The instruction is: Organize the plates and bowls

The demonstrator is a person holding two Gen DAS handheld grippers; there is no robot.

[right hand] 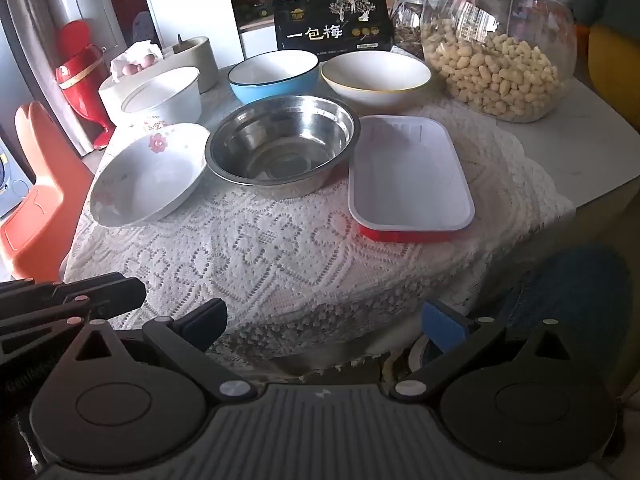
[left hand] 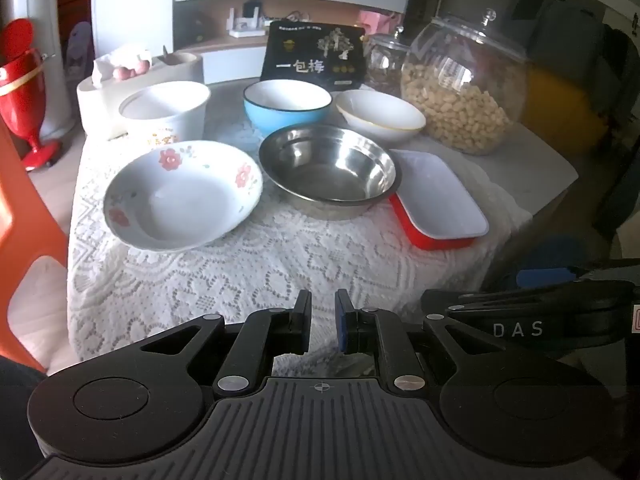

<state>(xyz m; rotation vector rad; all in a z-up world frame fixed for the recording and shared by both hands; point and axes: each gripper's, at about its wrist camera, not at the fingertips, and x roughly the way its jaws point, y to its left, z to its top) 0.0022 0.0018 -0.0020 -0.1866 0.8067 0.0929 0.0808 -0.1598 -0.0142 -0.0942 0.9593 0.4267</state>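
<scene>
Six dishes stand on a lace-covered table (left hand: 256, 264). The front row holds a floral white bowl (left hand: 182, 196) (right hand: 148, 176), a steel bowl (left hand: 328, 172) (right hand: 280, 144) and a red rectangular dish with a white inside (left hand: 436, 200) (right hand: 408, 176). Behind them are a tall white bowl (left hand: 166, 112) (right hand: 160, 96), a blue bowl (left hand: 286, 106) (right hand: 274, 76) and a gold-rimmed white bowl (left hand: 380, 114) (right hand: 376, 76). My left gripper (left hand: 323, 320) hovers shut and empty over the table's near edge. Beside it, my right gripper (right hand: 326, 322) is wide open and empty.
A big glass jar of peanuts (right hand: 500, 48) and a smaller jar (right hand: 408, 20) stand at the back right, next to a black box (right hand: 332, 20). A tissue holder (left hand: 120, 76) sits at the back left. An orange chair (right hand: 36, 200) stands left of the table.
</scene>
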